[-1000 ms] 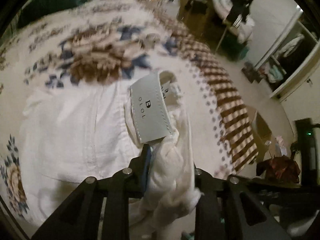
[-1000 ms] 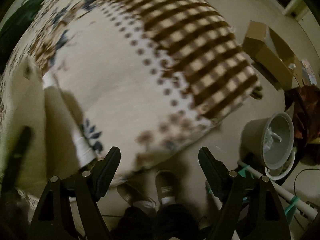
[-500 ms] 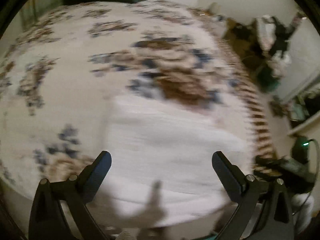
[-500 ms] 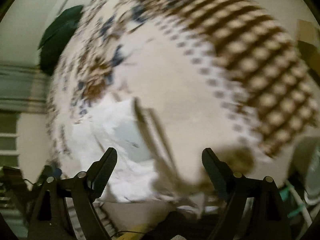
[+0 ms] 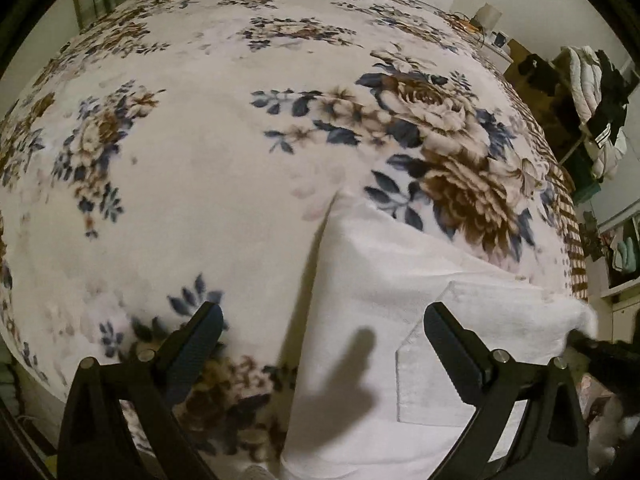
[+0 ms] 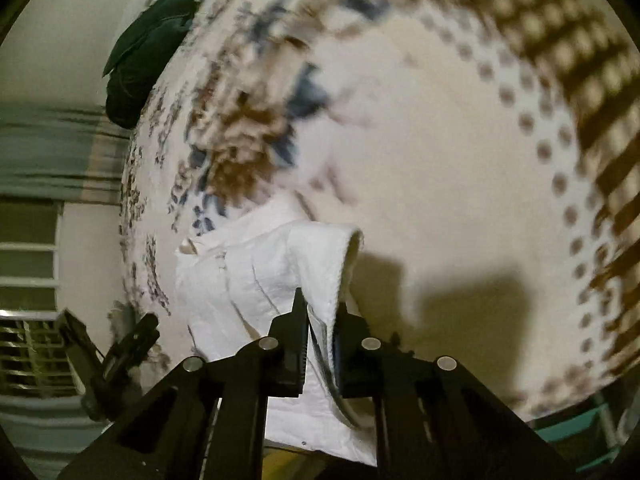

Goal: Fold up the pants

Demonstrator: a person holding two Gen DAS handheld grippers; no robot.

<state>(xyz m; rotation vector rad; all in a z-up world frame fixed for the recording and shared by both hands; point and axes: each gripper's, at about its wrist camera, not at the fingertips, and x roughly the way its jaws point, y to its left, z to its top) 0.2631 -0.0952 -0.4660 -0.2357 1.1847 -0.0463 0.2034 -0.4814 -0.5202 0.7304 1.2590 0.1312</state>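
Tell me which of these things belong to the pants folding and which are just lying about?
Part of the job:
- white cotton pants
- right gripper, closing on the waistband
- left gripper, open

Lying about:
- dark green pillow
- clothes on a rack
- floral fleece blanket underneath

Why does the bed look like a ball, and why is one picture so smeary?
Both views bulge from the fisheye lens. Left wrist: fairly sharp, the blanket clear, a dark finger-shaped shadow on the pants. Right wrist: motion blur smears the blanket pattern; the right gripper, closing on a pants fold, stays crisp and casts a broad shadow. Dim, warm light in both.
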